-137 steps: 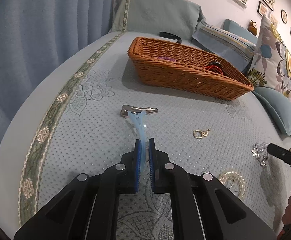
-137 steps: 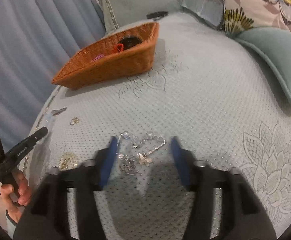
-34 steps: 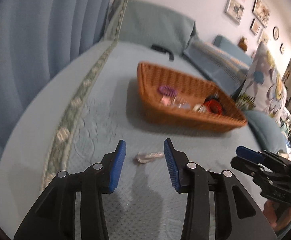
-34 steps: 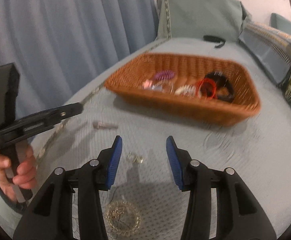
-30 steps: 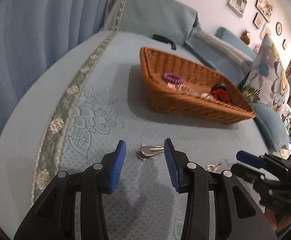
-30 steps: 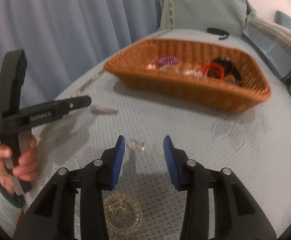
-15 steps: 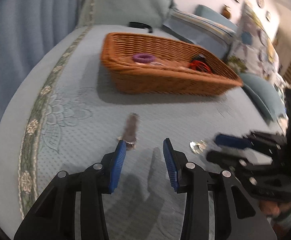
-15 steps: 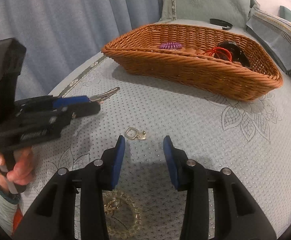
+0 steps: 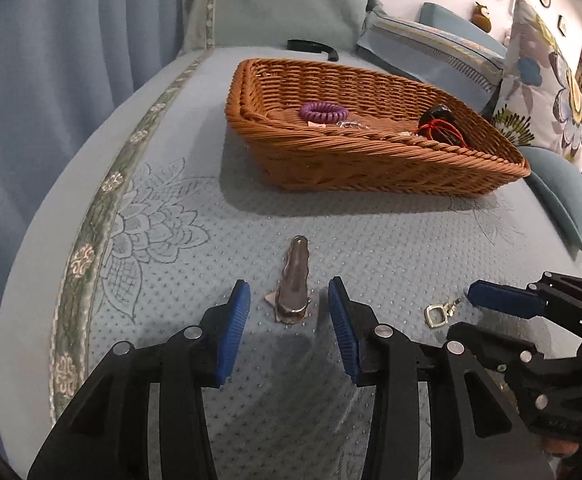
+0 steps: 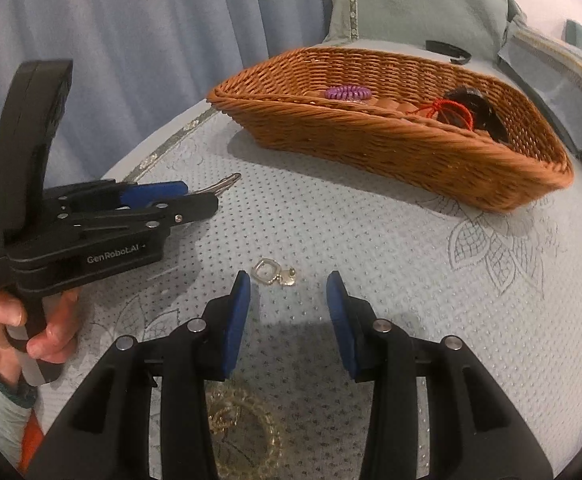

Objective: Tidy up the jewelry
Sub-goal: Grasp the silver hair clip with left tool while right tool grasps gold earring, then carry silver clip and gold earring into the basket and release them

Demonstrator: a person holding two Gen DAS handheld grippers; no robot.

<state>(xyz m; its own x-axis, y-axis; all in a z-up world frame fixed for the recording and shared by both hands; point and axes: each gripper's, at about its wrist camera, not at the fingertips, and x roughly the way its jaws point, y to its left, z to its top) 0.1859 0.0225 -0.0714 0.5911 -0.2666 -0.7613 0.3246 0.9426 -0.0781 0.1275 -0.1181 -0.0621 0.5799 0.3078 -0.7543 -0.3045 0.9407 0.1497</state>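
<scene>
On the bed [image 9: 391, 240], quilted pale-blue cover with raised dots and stitched flower outlines; green floral border strip along the left edge. Left gripper [image 9: 284, 312]: black frame, ribbed blue fingers [image 9: 235, 320] parted, nothing held; a slim silver metal hair clip [image 9: 295, 276] lies flat between the tips, untouched. To its right, a small gold charm [image 9: 437, 315], square loop with a dangle, on the cover just ahead of the right gripper [image 10: 288, 300], whose fingers also stand parted and empty. Farther back, an oval woven wicker basket [image 9: 371, 164] holds a purple coil hair tie [image 9: 323, 112] and a red cord [image 9: 443, 130] over something black.

Right wrist view alone shows a hand [image 10: 23, 320] gripping the left tool's handle and a round gold beaded bracelet [image 10: 247, 432] under the right gripper.
</scene>
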